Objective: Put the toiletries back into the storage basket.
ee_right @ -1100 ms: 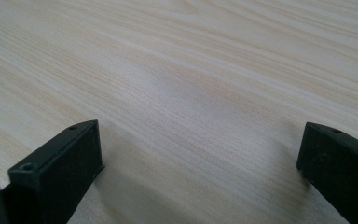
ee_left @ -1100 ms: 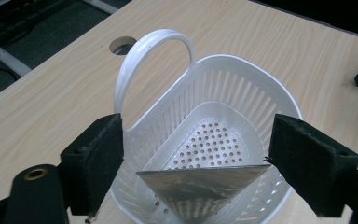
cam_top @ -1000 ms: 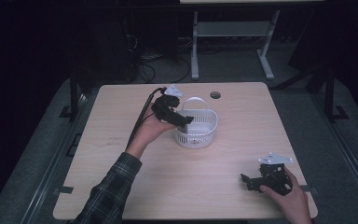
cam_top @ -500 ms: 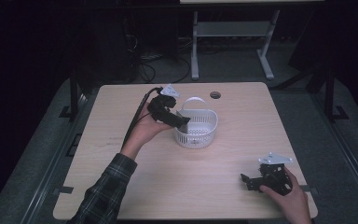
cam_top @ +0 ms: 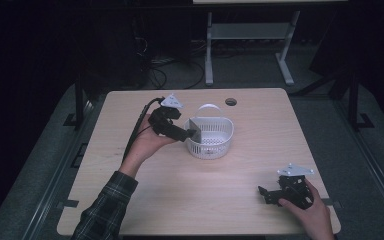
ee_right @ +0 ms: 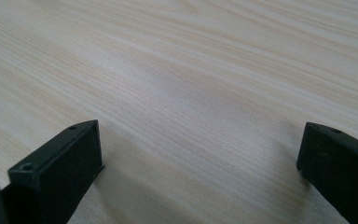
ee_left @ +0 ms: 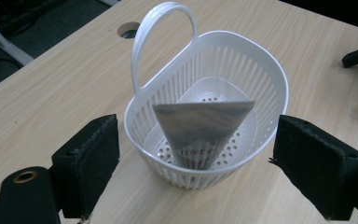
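Note:
A white slatted basket [cam_top: 210, 138] [ee_left: 214, 107] with a loop handle stands near the table's middle. Inside it a grey-brown folded paper cone [ee_left: 203, 128] [cam_top: 194, 127] stands point down, leaning on the near wall. My left gripper [cam_top: 189, 134] [ee_left: 196, 179] is just left of the basket, jaws wide apart and nothing between them. My right gripper [cam_top: 264, 194] [ee_right: 200, 168] rests low on the table at the front right, open, with bare wood between its jaws.
The light wooden table [cam_top: 155, 200] has a round cable hole [cam_top: 230, 102] behind the basket. A metal stand [cam_top: 250, 35] and cables lie on the dark floor beyond the far edge.
The left gripper has drawn back slightly from the basket, leaving the paper cone standing inside. The right gripper has stayed put.

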The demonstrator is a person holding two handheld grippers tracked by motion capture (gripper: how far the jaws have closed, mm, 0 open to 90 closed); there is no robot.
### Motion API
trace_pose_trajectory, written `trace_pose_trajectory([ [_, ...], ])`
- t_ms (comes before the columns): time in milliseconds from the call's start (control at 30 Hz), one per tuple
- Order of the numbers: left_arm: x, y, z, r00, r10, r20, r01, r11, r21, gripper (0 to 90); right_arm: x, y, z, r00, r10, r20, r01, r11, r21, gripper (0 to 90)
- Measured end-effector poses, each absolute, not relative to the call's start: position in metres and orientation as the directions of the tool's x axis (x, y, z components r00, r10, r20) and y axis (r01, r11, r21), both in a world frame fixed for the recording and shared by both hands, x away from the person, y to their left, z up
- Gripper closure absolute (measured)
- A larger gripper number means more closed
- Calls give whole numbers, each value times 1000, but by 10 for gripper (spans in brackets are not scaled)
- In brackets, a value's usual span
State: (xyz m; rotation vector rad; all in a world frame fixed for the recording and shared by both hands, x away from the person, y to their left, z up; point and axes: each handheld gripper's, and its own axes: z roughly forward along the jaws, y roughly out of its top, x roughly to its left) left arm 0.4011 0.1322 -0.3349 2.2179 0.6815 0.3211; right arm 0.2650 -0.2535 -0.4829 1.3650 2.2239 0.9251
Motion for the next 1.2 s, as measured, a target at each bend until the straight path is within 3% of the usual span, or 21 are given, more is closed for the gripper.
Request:
trace_pose_trajectory([
  [1200,347,193,-367,783,621,24,374,-502,780,143,265,-254,-483,-463,886,25,642,316,699,0],
])
